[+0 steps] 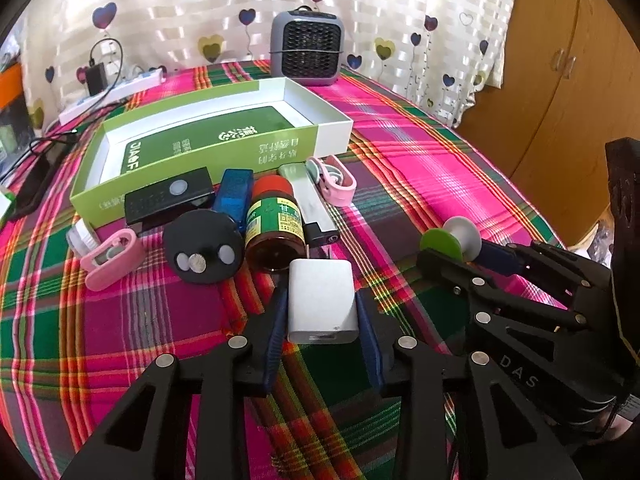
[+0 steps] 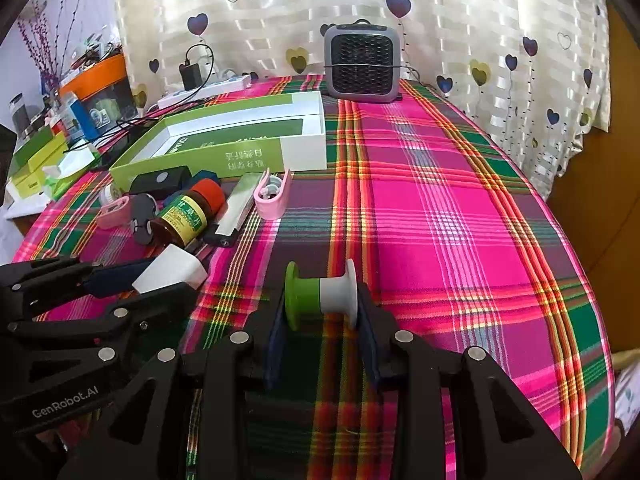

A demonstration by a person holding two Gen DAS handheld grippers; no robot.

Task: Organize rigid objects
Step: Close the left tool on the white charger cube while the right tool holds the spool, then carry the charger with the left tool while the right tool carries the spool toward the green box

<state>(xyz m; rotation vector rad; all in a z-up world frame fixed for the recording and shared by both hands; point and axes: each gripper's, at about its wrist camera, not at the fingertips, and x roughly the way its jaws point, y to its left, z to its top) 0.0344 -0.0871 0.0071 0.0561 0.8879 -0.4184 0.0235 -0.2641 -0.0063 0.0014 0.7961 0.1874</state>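
A white charger block [image 1: 320,292] lies on the plaid cloth with my left gripper [image 1: 320,304] shut on it, blue pads against its two sides. The same block [image 2: 172,268] shows at the left of the right wrist view. My right gripper [image 2: 320,300] is shut on a green-and-white spool [image 2: 320,294], which is held sideways just above the cloth; that spool [image 1: 452,238] also appears at the right of the left wrist view. Beyond lies a cluster: brown bottle with red cap [image 1: 274,224], black disc [image 1: 204,246], black device [image 1: 168,200], blue case [image 1: 236,192], silver bar [image 1: 310,204], two pink clips [image 1: 112,256].
An open green-and-white box [image 1: 208,156] stands behind the cluster. A grey fan heater [image 1: 306,50] sits at the table's back edge, a power strip [image 1: 112,96] with cables at the back left. A wooden cabinet [image 1: 560,100] stands on the right, and a curtain hangs behind.
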